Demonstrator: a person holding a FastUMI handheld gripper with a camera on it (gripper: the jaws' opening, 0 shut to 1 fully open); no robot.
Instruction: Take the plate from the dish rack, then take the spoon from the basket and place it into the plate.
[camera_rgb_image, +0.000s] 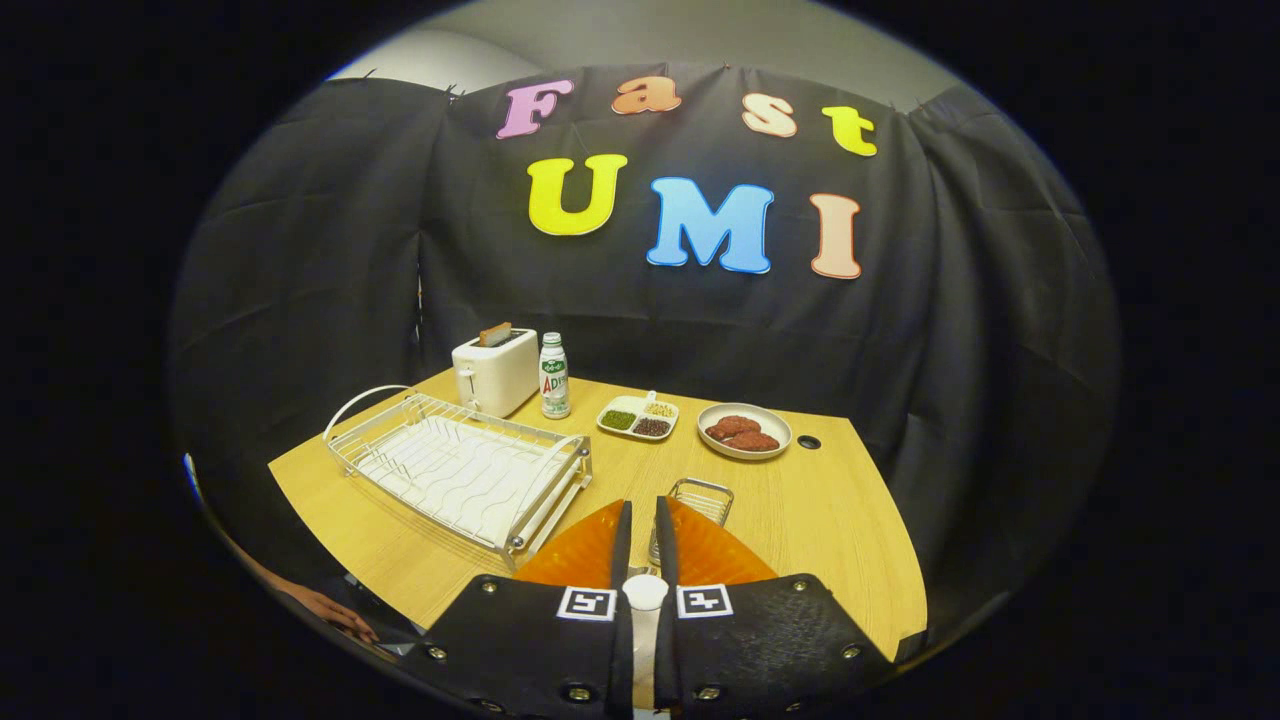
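Orange plate (585, 552) lay on tabletop (820, 520) directly under hand-held gripper (640, 530), showing either side of fingers. Fingers stood narrow, small gap between, holding nothing. Small wire basket (700, 497) sat just ahead of fingertips; spoon not discernible. White wire dish rack (460, 465) stood beside plate, rack empty. Beyond: white toaster (495, 372) with toast, bottle (554, 376), divided tray of beans (638, 416), plate of brown patties (744, 431).
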